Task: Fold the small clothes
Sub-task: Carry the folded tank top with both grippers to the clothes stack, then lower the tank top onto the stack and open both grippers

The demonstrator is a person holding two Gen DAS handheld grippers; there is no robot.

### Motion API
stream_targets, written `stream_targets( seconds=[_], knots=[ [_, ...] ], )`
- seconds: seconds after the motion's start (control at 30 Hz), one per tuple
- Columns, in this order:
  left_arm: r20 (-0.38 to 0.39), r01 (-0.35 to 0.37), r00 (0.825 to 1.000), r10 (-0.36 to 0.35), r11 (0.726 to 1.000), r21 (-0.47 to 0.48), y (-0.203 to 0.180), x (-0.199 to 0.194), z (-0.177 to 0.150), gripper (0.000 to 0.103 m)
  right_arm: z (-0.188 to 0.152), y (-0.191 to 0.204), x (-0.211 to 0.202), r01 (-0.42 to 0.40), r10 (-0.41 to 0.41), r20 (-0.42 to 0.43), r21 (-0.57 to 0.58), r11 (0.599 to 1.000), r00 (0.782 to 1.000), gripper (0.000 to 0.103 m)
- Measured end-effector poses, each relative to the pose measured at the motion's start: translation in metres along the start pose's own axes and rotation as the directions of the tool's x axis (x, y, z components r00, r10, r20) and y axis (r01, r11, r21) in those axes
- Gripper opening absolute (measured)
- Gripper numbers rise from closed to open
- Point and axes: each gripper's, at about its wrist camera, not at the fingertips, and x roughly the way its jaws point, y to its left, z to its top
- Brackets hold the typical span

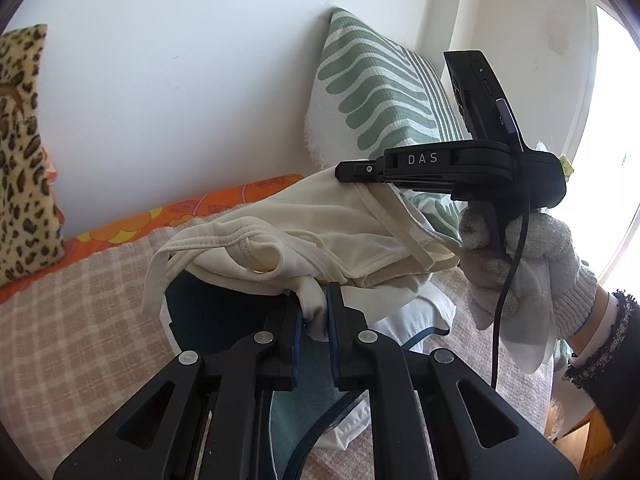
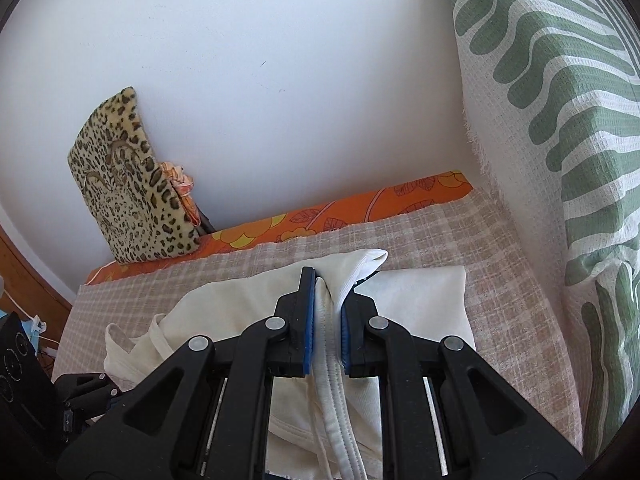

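A small cream garment (image 1: 320, 232) hangs stretched between both grippers above the bed. My left gripper (image 1: 314, 304) is shut on a bunched end of it. My right gripper (image 2: 328, 288) is shut on its ribbed hem, and the cream garment (image 2: 248, 304) drapes to the left of the fingers. The right gripper also shows in the left wrist view (image 1: 352, 172), held by a gloved hand (image 1: 520, 264), pinching the garment's far edge. A folded white cloth (image 2: 424, 300) lies under it on the bed.
A checked beige blanket (image 2: 400, 236) covers the bed, over an orange floral sheet (image 2: 360, 208) by the white wall. A leopard-print cushion (image 2: 128, 184) leans at the left, a green striped pillow (image 2: 560, 120) at the right. Teal and white clothes (image 1: 312, 396) lie beneath the left gripper.
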Motion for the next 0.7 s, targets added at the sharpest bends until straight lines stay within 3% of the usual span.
stream_targets(
  seconds=[0.27, 0.43, 0.57, 0.6, 0.7],
  knots=[
    [-0.121, -0.002, 0.993, 0.003, 1.000, 0.012, 0.002, 0.004, -0.021, 0.015, -0.011, -0.022, 0.031, 0.021, -0.021, -0.063, 0.009, 1.000, 0.998, 0.012],
    [-0.147, -0.001, 0.989, 0.003, 1.000, 0.012, 0.002, -0.005, -0.026, 0.022, -0.012, -0.035, 0.034, 0.179, -0.177, -0.083, 0.020, 0.984, 0.981, 0.016],
    [-0.137, -0.007, 0.990, 0.009, 1.000, 0.017, 0.000, -0.023, -0.030, 0.033, -0.013, -0.041, 0.025, 0.266, -0.263, -0.084, 0.030, 0.963, 0.961, 0.031],
    [-0.133, -0.008, 0.991, 0.010, 1.000, 0.019, -0.001, -0.027, -0.030, 0.038, -0.013, -0.040, 0.021, 0.272, -0.269, -0.076, 0.032, 0.962, 0.960, 0.034],
    [-0.115, -0.015, 0.993, 0.017, 1.000, 0.024, -0.002, -0.041, -0.030, 0.040, -0.013, -0.034, 0.003, 0.266, -0.265, -0.048, 0.034, 0.963, 0.963, 0.045]
  ],
)
